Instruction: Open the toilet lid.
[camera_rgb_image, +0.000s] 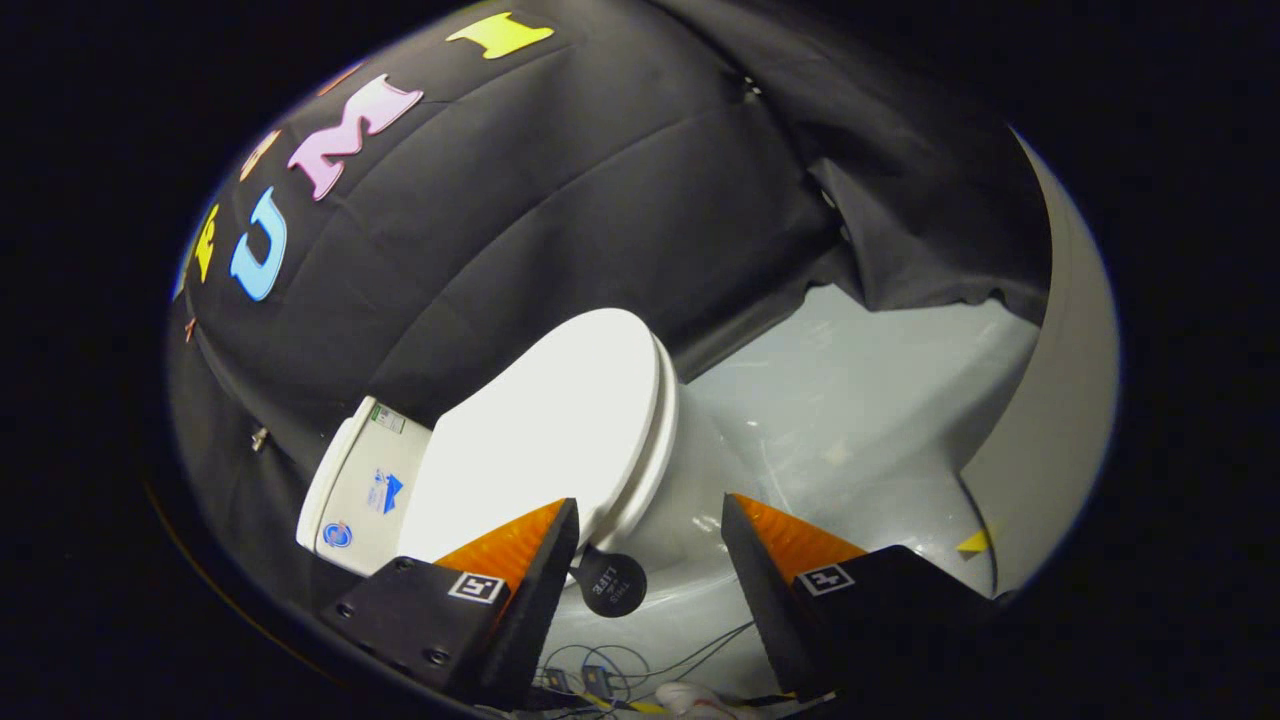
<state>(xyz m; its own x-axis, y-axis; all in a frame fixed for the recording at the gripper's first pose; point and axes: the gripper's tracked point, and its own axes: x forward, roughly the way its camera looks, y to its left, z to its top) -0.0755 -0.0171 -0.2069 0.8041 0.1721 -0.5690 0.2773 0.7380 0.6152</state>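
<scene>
- Tool (650, 545) at the bottom of the frame, fingers spread wide, gripping nothing.
- White toilet lid (545, 425), glossy and closed flat on the seat, sits centre frame, just ahead of the left finger (530, 560).
- Grey floor (860, 400) lies to the right.

Your claw's (650, 560) left finger (520, 560) covers the near edge of the toilet lid (550, 430), so you cannot tell whether it touches. The tank (365, 490) is partly hidden behind the lid, and its stickers are too small to read. The round black tag (612, 583) under the lid rim carries print too blurred to make out.
</scene>
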